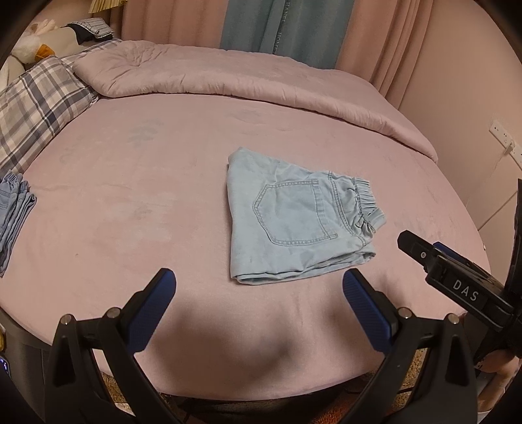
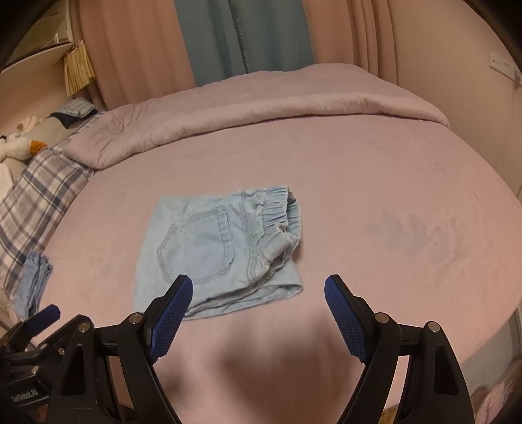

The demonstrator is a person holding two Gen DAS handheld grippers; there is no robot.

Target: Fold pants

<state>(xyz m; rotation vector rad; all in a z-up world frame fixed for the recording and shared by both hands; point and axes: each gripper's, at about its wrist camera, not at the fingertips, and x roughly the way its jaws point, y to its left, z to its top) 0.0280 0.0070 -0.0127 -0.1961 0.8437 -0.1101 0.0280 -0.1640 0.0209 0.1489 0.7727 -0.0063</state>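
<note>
I read "DAS" on my right gripper (image 1: 414, 241) body, "HOME" running vertically on the teal curtain (image 1: 287, 26); other print's too blurred.

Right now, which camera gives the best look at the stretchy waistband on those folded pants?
The right wrist view: the waistband lies near mid-frame, its gathers and layered end showing. The left wrist view has the same waistband farther right, smaller and more edge-on.
</note>
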